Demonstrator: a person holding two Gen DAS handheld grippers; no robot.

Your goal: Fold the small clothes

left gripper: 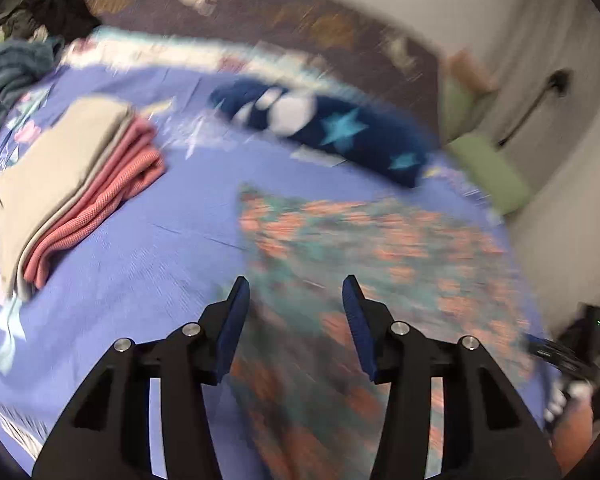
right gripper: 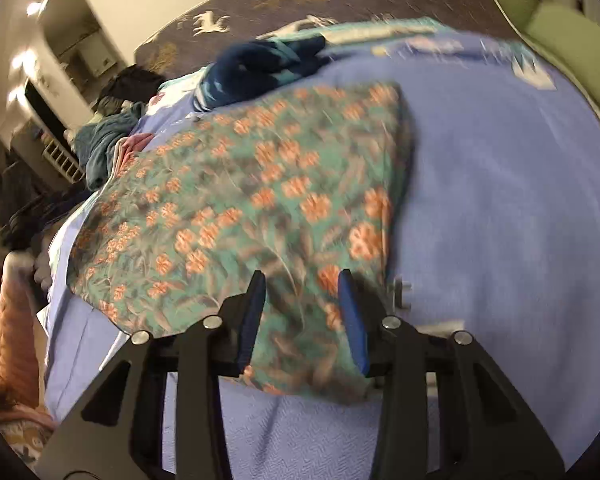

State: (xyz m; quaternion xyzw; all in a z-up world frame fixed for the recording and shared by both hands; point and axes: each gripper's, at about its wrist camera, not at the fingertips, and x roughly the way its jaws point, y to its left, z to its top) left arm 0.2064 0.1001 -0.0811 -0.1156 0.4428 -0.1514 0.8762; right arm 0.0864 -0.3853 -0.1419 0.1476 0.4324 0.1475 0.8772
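Garment: the flowered cloth (right gripper: 236, 200) lay spread flat on the bed (right gripper: 500, 200), filling the middle of the right wrist view and the lower right of the left wrist view (left gripper: 360, 248); both pictures were motion-blurred.
Left tongs: the left tongs (left gripper: 296, 292) stood wide apart at the bottom centre, holding nothing, hovering over the cloth's near left part.
Right tongs: the right tongs (right gripper: 302, 284) were likewise open and empty, poised above the near right corner of the cloth.
Step in hand: probably reaching for the near edge to begin a fold.
Doing it well: each pair should pinch only the cloth, not the bedsheet beneath, at matching corners, then carry the edge over evenly so that the far edge lines up.
Finished pile: a folded beige piece (left gripper: 52, 168) sat on a folded pink piece (left gripper: 112, 200) at the left of the left wrist view, well apart from the cloth.
Other laundry: a dark blue starred garment (left gripper: 340, 132) lay beyond, upper centre.
Containers: none showed in either view; the clothes rested straight on the bed.
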